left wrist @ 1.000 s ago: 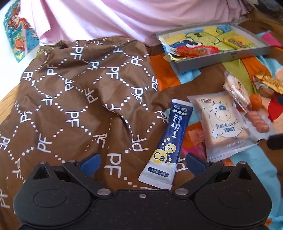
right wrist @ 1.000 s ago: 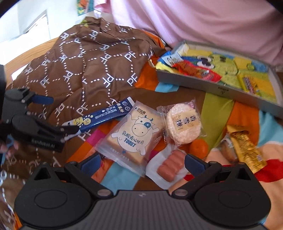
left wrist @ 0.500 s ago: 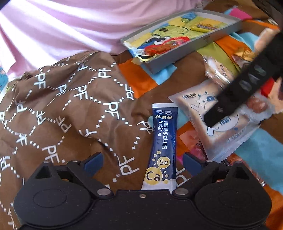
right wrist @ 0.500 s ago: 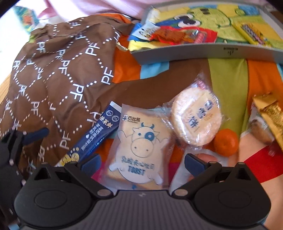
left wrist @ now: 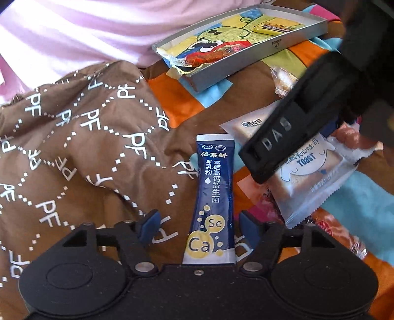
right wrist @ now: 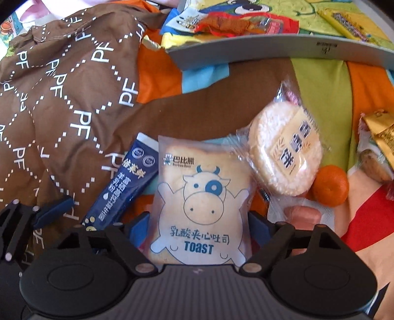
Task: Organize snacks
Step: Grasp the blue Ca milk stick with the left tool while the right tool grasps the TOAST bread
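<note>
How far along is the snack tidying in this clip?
Early. Done: a few packets, including a red one, lie in the grey tray. In hand: nothing gripped; the left tongs are open around the blue sachet, and the right tongs are open around the toast pack. Left: both of those, plus the rice cracker, orange, sausage pack and gold wrapper.

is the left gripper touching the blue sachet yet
Apart. The left wrist view shows the left gripper open, with brown cloth visible between each pad and the blue sachet.
</note>
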`<state>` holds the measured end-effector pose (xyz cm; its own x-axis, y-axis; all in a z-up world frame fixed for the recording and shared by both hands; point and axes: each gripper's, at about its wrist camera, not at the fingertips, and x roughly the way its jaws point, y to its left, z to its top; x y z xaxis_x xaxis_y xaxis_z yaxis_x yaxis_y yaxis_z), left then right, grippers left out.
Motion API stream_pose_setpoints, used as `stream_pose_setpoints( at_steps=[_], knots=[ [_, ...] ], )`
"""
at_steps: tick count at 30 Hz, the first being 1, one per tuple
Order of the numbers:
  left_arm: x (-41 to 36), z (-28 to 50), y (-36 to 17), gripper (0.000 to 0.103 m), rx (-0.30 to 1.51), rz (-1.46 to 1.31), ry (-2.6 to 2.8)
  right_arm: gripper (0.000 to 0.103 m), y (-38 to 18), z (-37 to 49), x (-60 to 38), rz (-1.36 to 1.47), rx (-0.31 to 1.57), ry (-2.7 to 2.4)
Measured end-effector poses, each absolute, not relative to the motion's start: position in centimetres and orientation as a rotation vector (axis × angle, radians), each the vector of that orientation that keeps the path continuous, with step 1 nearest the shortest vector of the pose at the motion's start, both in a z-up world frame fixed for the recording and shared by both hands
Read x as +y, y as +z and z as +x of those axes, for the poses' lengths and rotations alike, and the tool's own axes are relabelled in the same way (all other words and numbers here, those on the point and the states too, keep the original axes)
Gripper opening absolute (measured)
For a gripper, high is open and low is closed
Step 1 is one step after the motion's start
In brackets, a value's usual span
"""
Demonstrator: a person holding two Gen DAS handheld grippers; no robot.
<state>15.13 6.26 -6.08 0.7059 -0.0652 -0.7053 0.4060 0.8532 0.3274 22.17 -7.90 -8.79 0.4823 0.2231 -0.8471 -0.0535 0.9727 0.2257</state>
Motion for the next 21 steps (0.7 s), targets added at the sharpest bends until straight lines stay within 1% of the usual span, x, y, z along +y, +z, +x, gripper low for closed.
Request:
stream_pose_setpoints(
  at_steps=[1,4,6,8,14,21],
  knots=[
    [6.2,15.3,-6.1,0.068,0.754,0.483,-0.274,0.085,-8.7,22.1,-7.9,0.178,1.051,0.175],
    [6.0,15.6,-6.1,0.060,0.766,0.461,-0.273,0.079,-8.3,21.7,-7.9,0.176,1.043,0.188],
    [5.8,15.8,-6.1,0.046,0.777,0.446,-0.279,0.076,-8.0,21.4,-8.1,0.176,1.040,0.206],
    [5.6,15.9,-6.1,0.040,0.790,0.428,-0.293,0.074,-7.6,21.1,-8.3,0.174,1.041,0.222],
    [6.1,16.5,-5.6,0.036,0.859,0.307,-0.295,0.070,-6.4,19.7,-8.8,0.150,1.061,0.284],
    [7.3,16.1,-4.7,0.033,1.004,0.042,-0.236,0.068,-6.1,17.1,-10.1,-0.009,1.093,0.422]
  ],
)
